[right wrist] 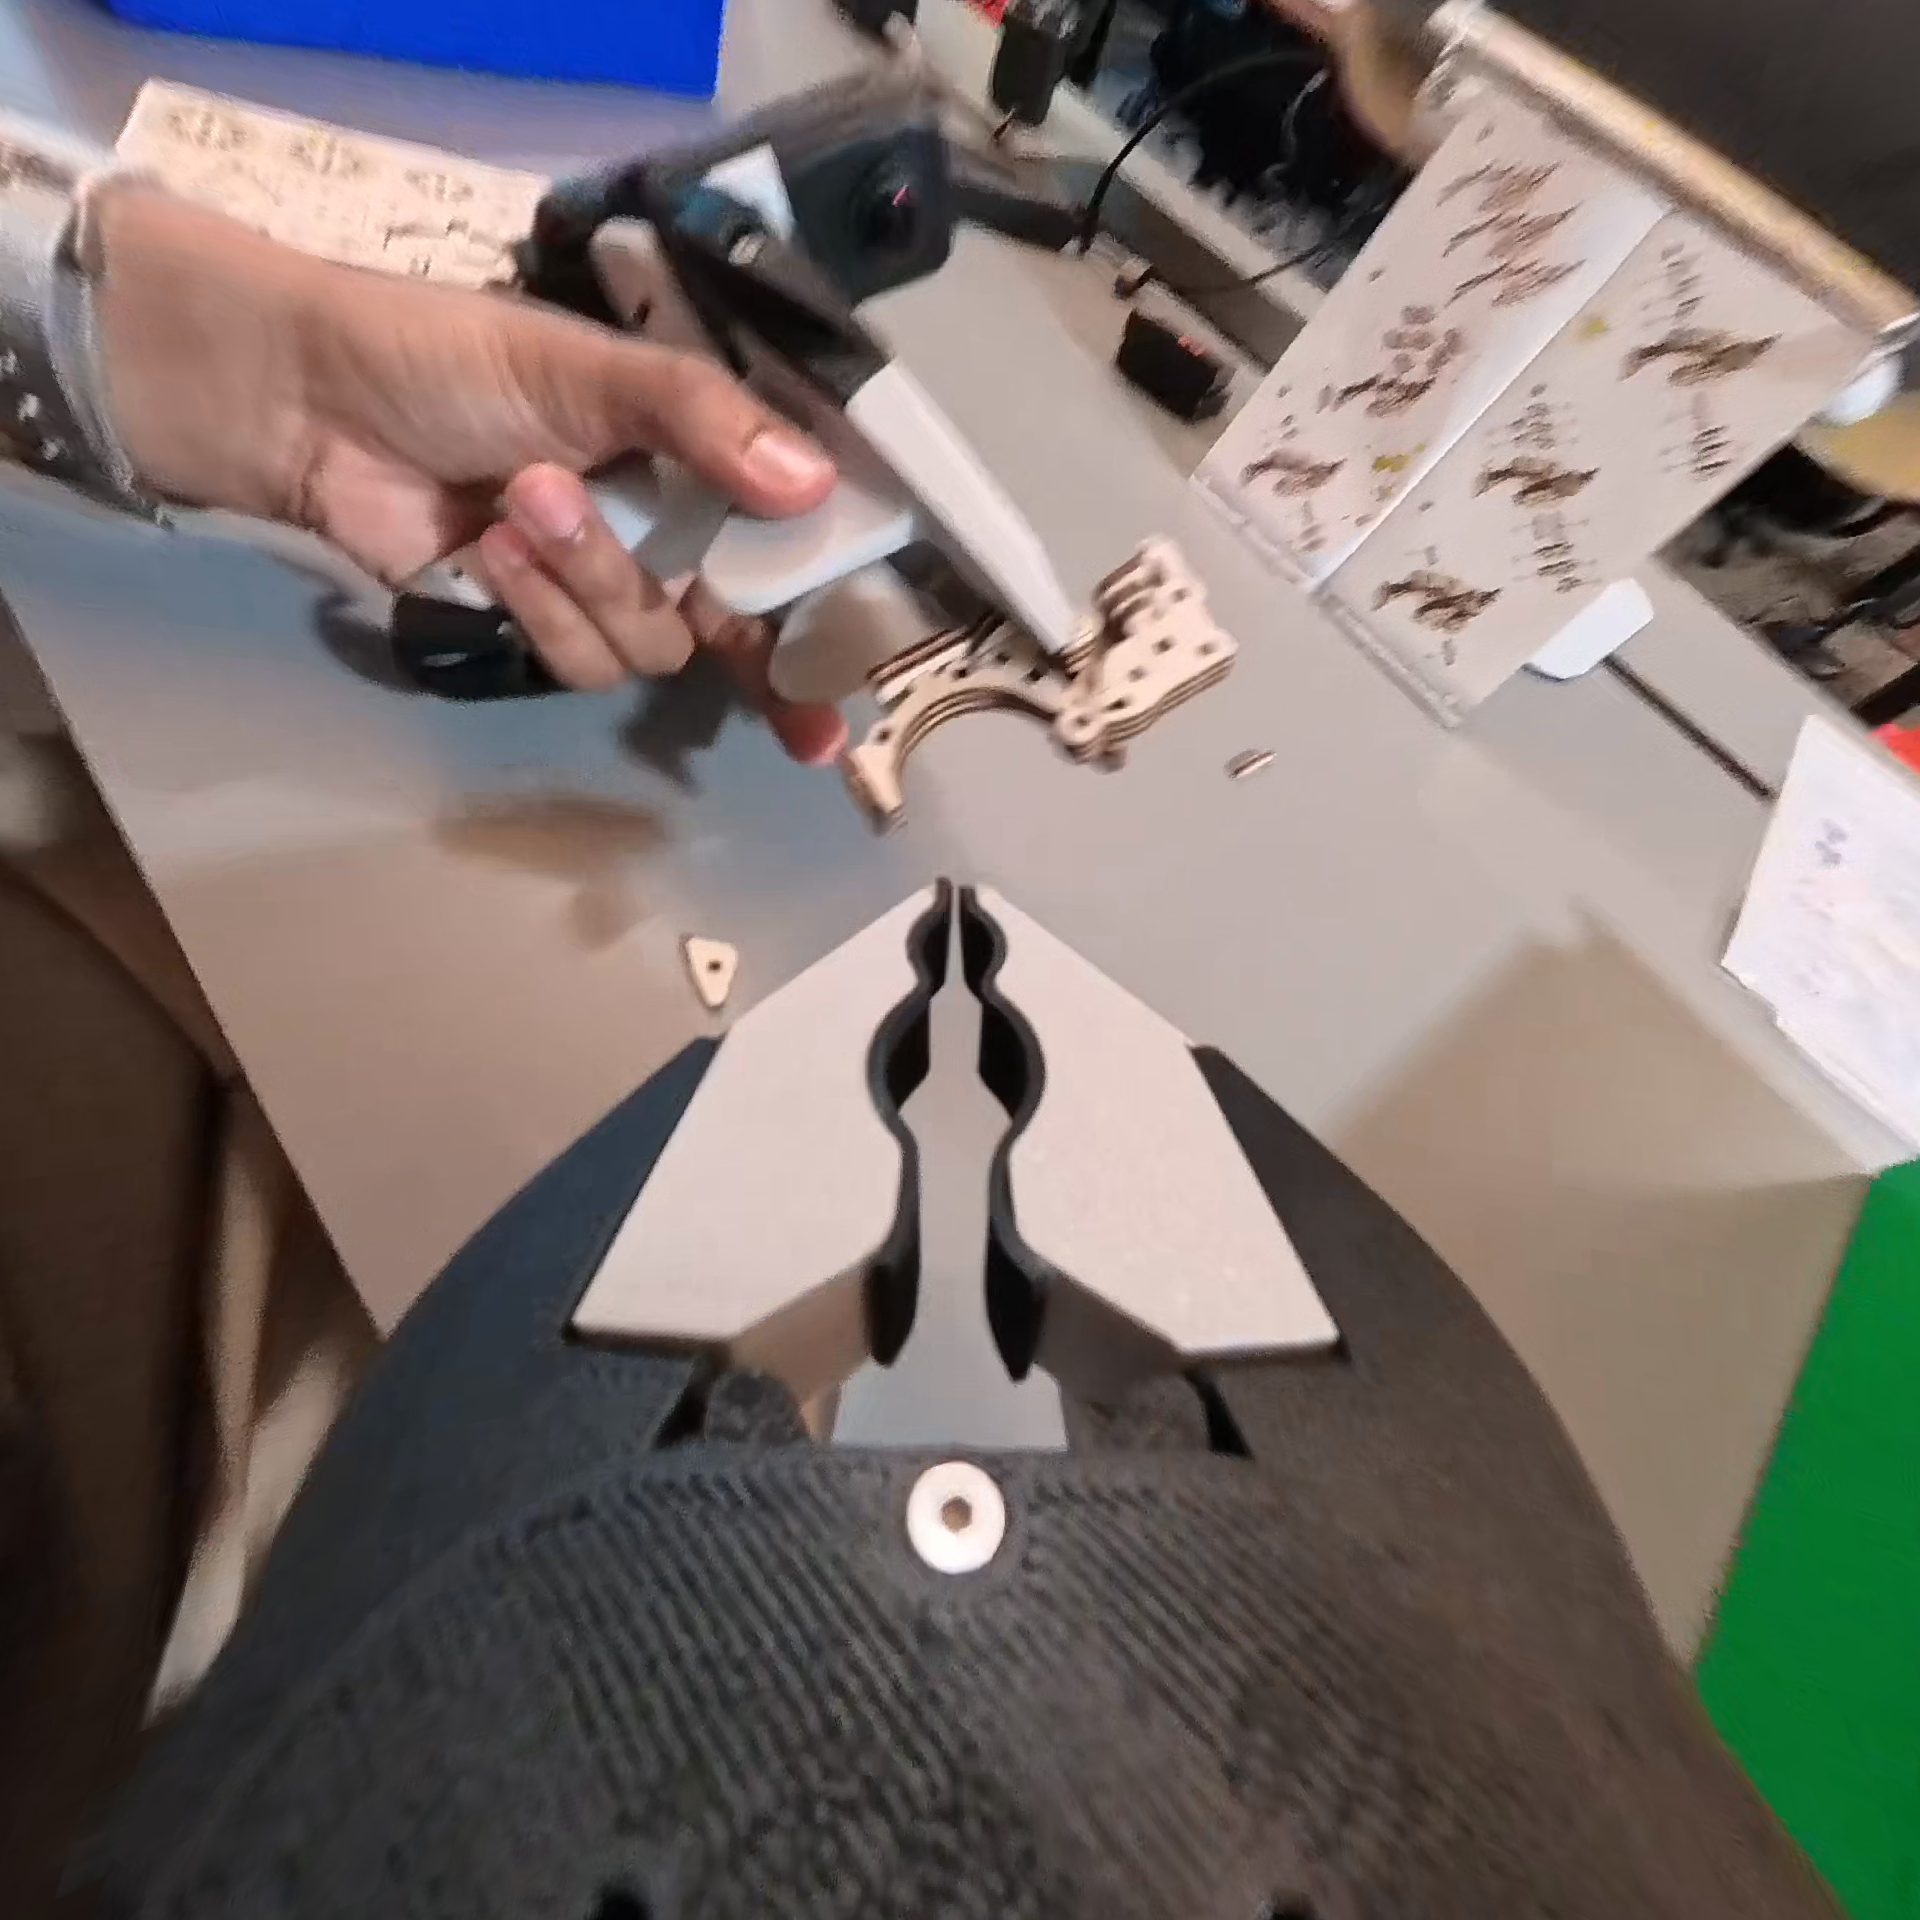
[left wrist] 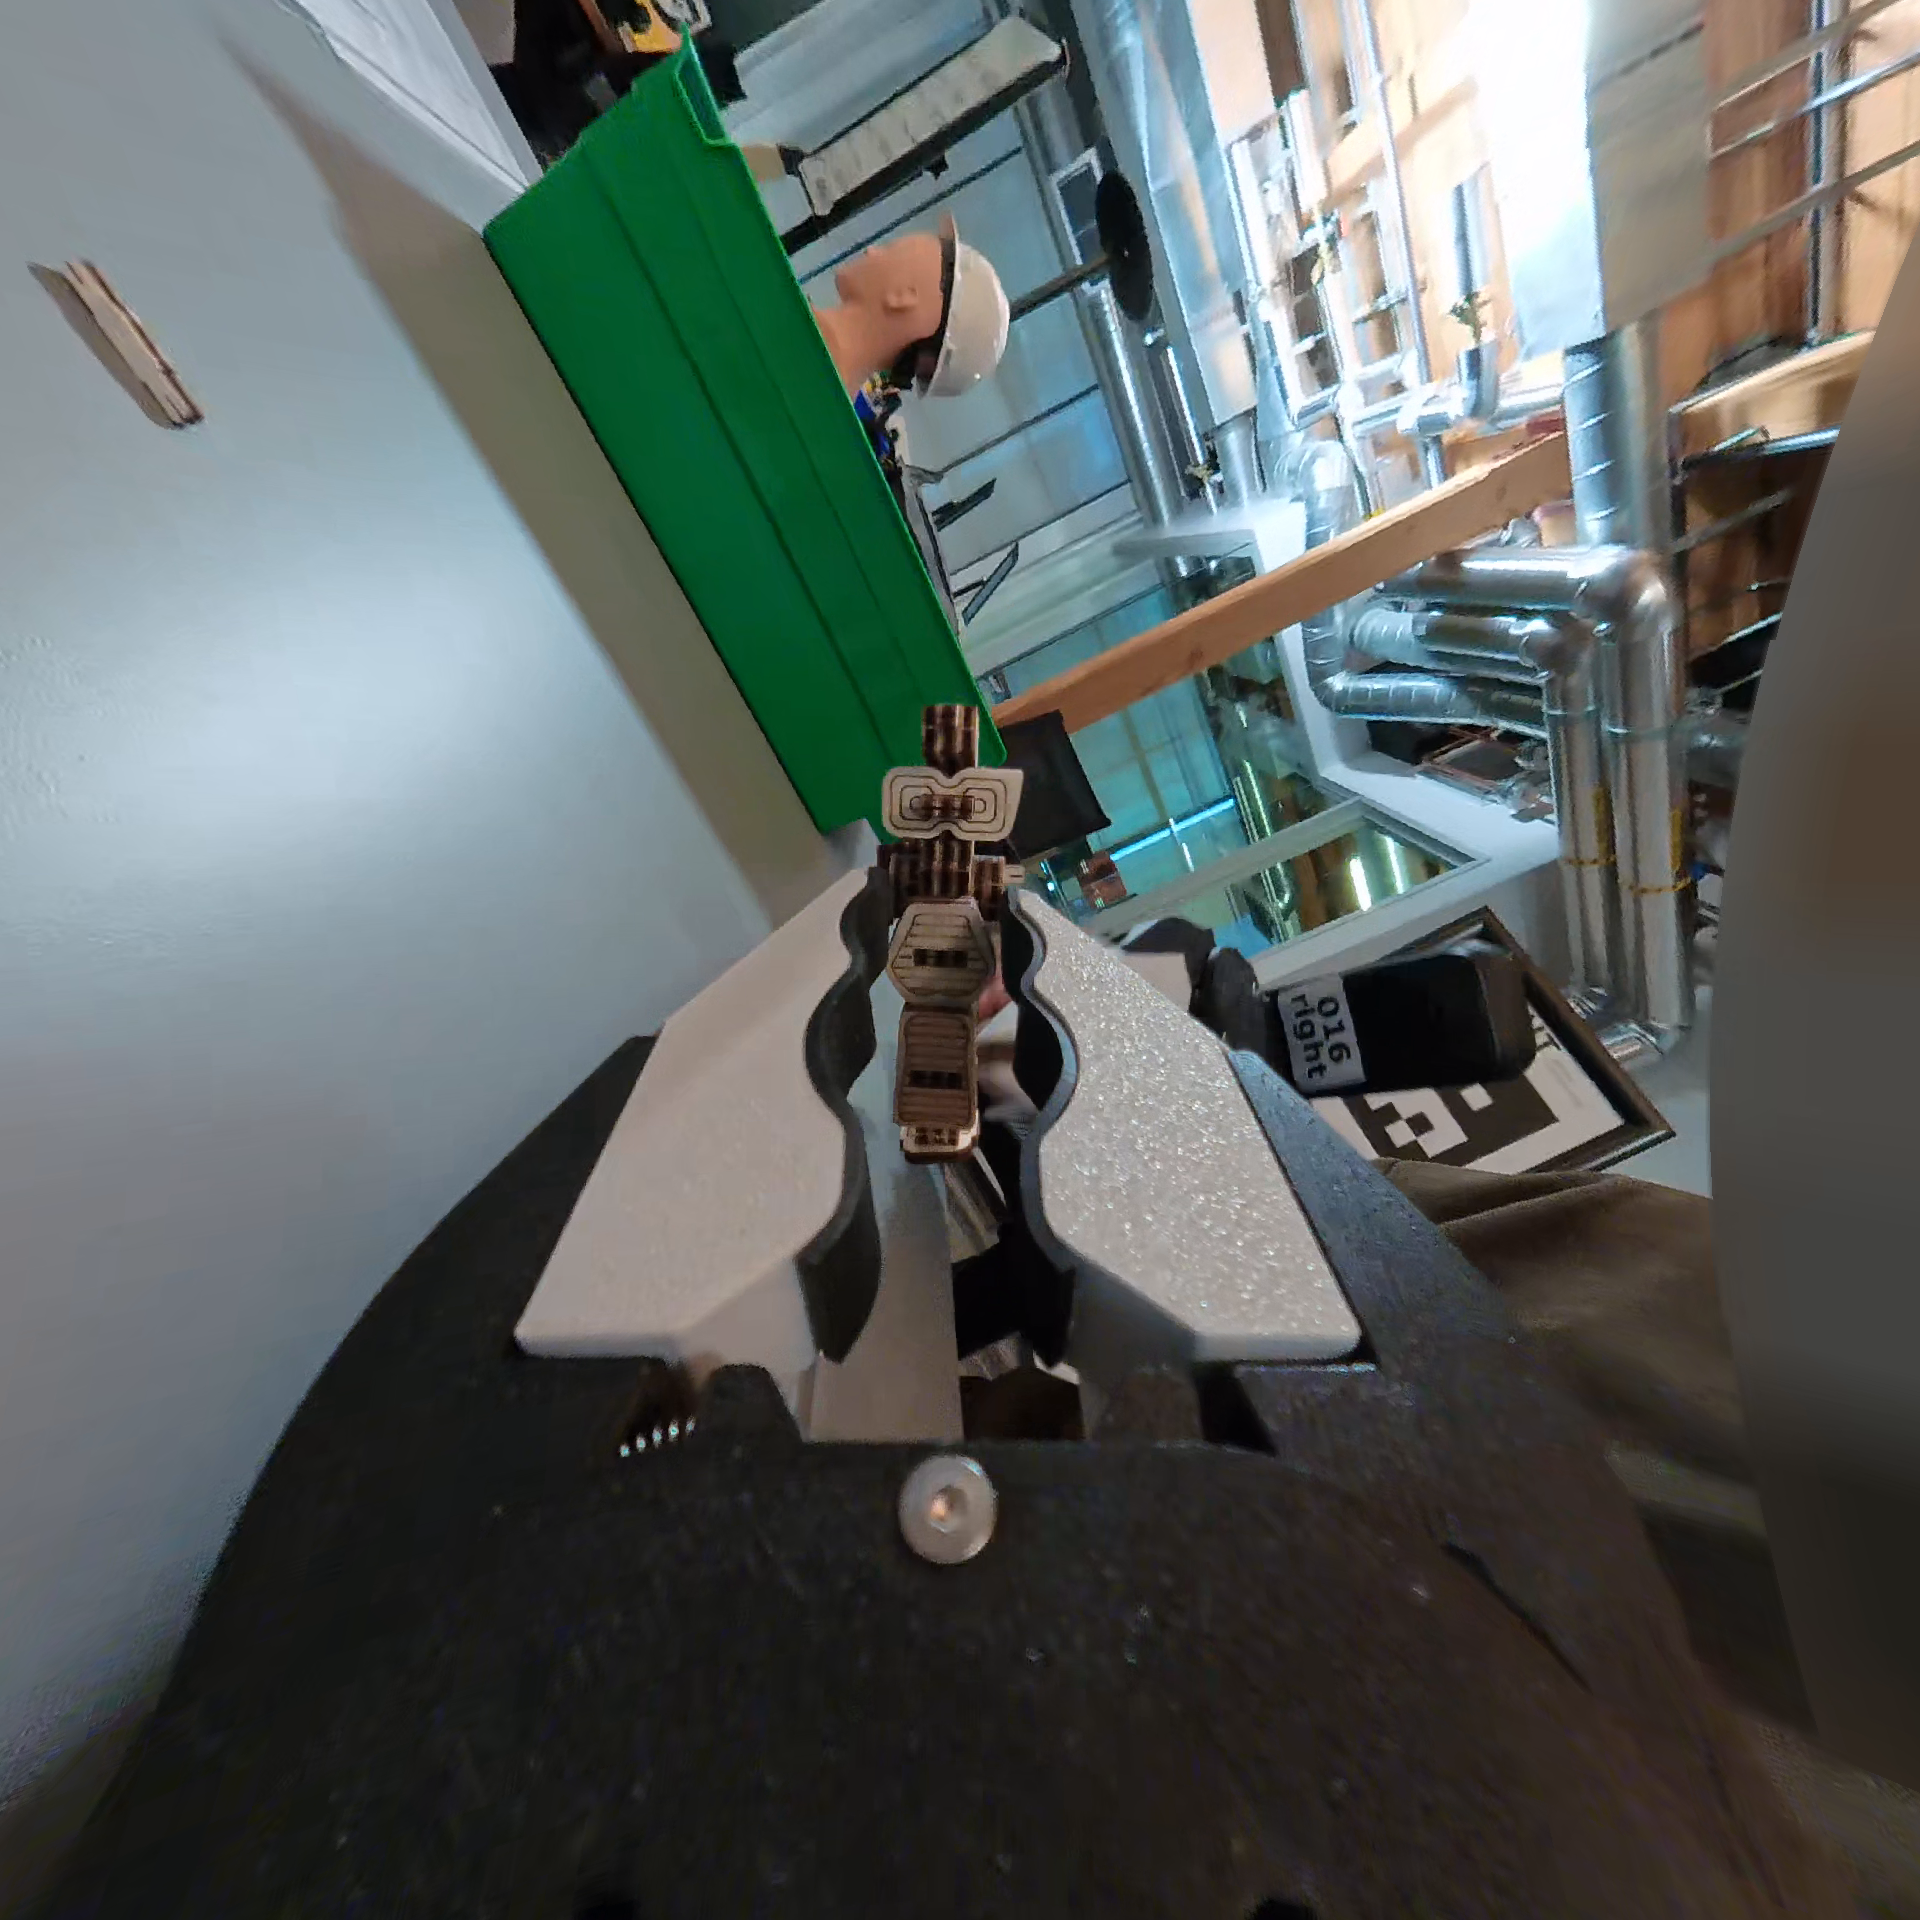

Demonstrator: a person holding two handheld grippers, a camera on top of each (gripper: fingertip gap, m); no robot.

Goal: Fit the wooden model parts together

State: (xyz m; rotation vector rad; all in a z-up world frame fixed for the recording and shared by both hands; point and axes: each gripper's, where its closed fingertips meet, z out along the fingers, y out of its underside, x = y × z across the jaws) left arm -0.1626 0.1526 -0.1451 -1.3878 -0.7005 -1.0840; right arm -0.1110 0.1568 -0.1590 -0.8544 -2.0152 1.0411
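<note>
Holding the wooden model assembly (left wrist: 940, 940) between its tips, our left gripper (left wrist: 940, 914) pinches the layered stack clear of the grey table (right wrist: 1299, 935); seen from the right wrist view, the same assembly (right wrist: 1049, 675) hangs above the surface, a hand (right wrist: 416, 416) wrapped around the gripper's handle. Our right gripper (right wrist: 954, 894) has its fingertips pressed together on nothing. Two loose parts lie on the table — a triangular piece (right wrist: 711, 970) near us and a small piece (right wrist: 1250, 764) just beyond the assembly. A green bin (left wrist: 727, 447) stands behind.
</note>
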